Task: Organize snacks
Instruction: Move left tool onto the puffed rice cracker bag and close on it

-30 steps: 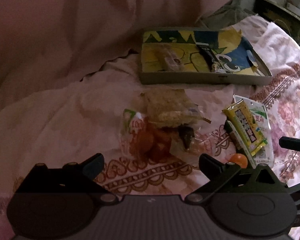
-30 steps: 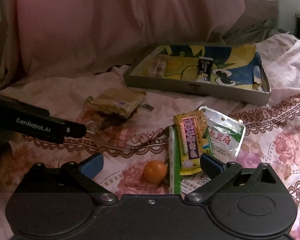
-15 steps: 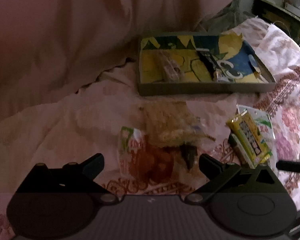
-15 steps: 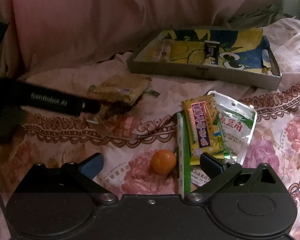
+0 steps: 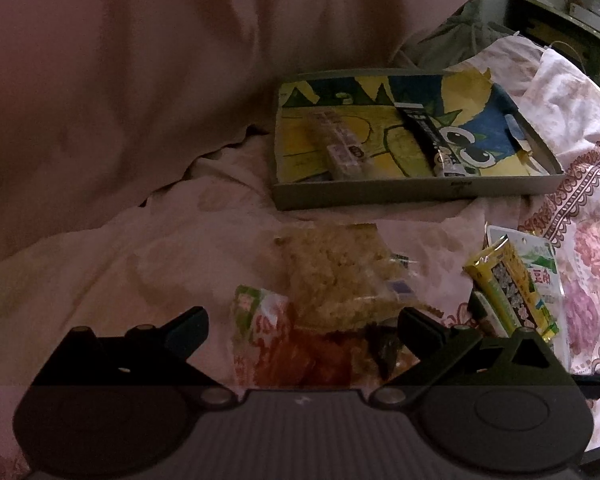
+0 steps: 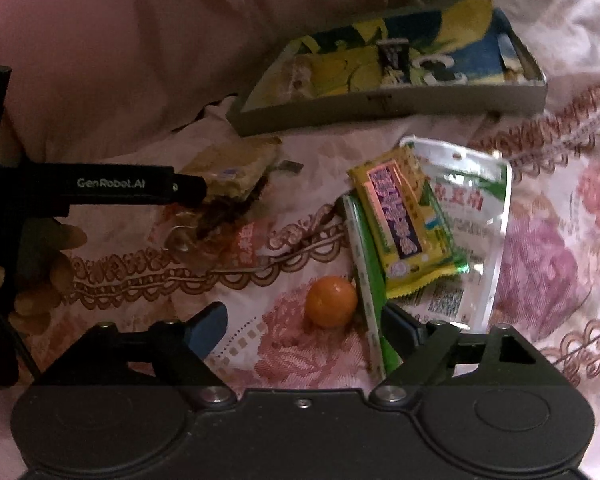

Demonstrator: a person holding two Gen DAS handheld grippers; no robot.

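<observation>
Here, left wrist view: the left gripper [image 5: 302,326] stands with jaws spread wide, gripping nothing, its tips on either side of a clear bag of red-orange snacks [image 5: 292,350] that lies on the pink floral bedspread [image 5: 112,264]; no pad presses on the bag. A packet of pale crumbly rice cake [image 5: 336,272] lies overlapping the far end of that bag. To the right, a yellow packet [image 5: 512,284] rests on a green-and-white pouch [image 5: 540,268]. Farther off sits a shallow box tray [image 5: 380,194] with a yellow and blue cartoon lining; inside it lie a clear wrapped bar [image 5: 340,144] toward the left and a dark slim packet [image 5: 432,136] near the middle. Right wrist view: the right gripper [image 6: 300,328] has its jaws wide apart but closing, with nothing pressed between them; a small orange fruit [image 6: 331,301] lies on the bedspread just beyond the gap, toward the right fingertip. Beside the fruit a thin green stick packet [image 6: 368,280] runs under the yellow packet [image 6: 400,220], both on the green-and-white pouch [image 6: 472,216]. At left, one finger of the left gripper [image 6: 132,188], marked GenRobot.AI, reaches to the rice cake packet [image 6: 236,168], and a person's hand [image 6: 48,268] shows below it. The tray [image 6: 380,104] lies tilted in frame at the top, blurred.
</observation>
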